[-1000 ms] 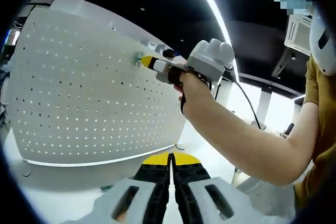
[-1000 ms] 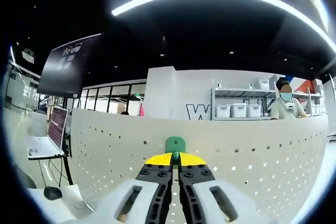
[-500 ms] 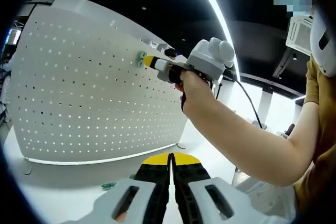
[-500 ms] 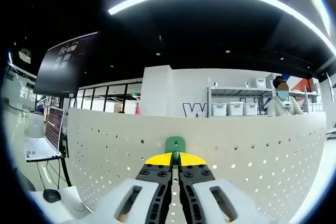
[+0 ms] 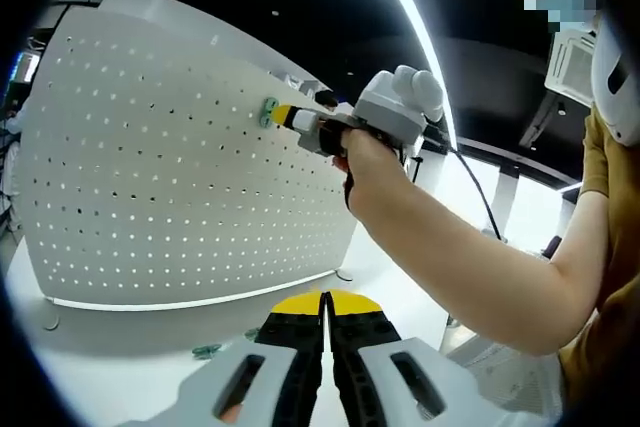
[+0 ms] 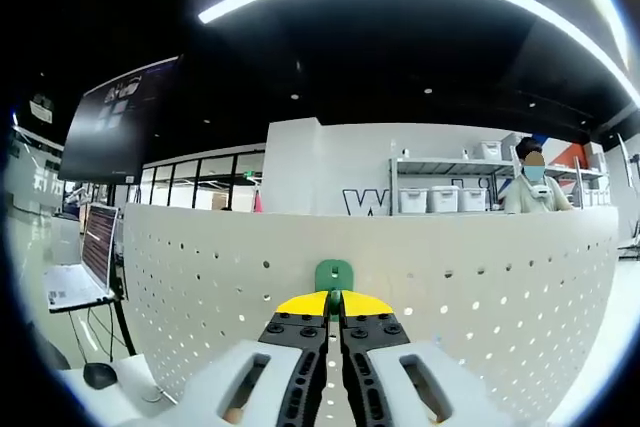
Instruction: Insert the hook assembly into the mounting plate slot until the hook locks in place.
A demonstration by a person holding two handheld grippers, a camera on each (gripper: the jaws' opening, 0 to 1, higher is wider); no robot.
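Currently, 1 green hook is pinched in the closed right gripper, pressed straight ahead against the perforated mounting plate near its top edge; left gripper closed, empty, well below.

In the left gripper view, the left gripper rises from the bottom centre, its fingers pressed together with nothing between them. The person's bare forearm reaches from the lower right to the upper centre, its hand wrapped around the right gripper, whose fingers meet at their yellow tips.
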